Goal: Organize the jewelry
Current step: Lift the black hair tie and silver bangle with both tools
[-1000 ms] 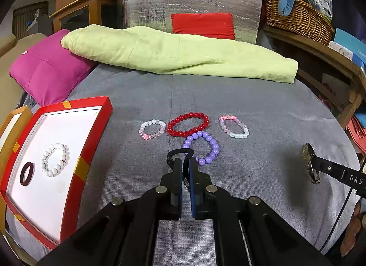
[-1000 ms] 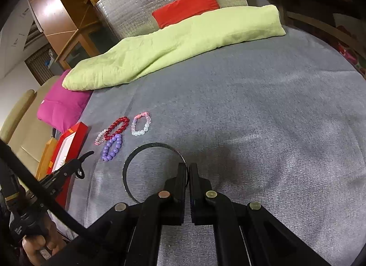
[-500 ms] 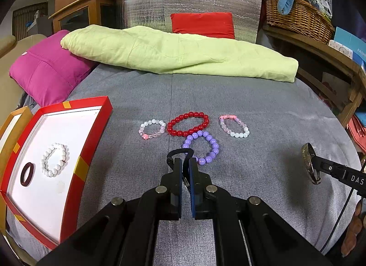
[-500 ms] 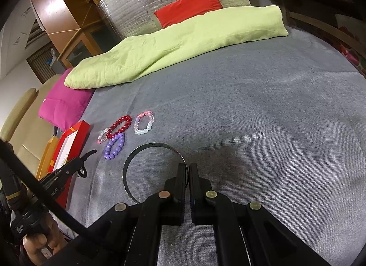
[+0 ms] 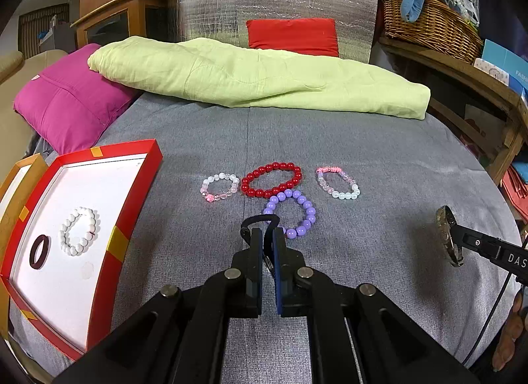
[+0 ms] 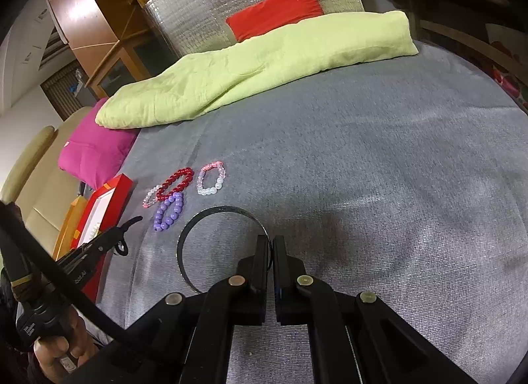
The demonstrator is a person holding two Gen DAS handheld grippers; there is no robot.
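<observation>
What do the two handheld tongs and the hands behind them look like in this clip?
Both are matte black linkage frames with round silver pivot pins. The left tongs have flat fingers with blue inner pads. The right tongs look the same; from the left camera, white lettering reading DAS shows on their side. A black cable crosses the left handle, where bare fingers show, no sleeve visible.

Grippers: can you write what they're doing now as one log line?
left gripper: shut on black band | right gripper: shut on bangle | tray: two pieces
</observation>
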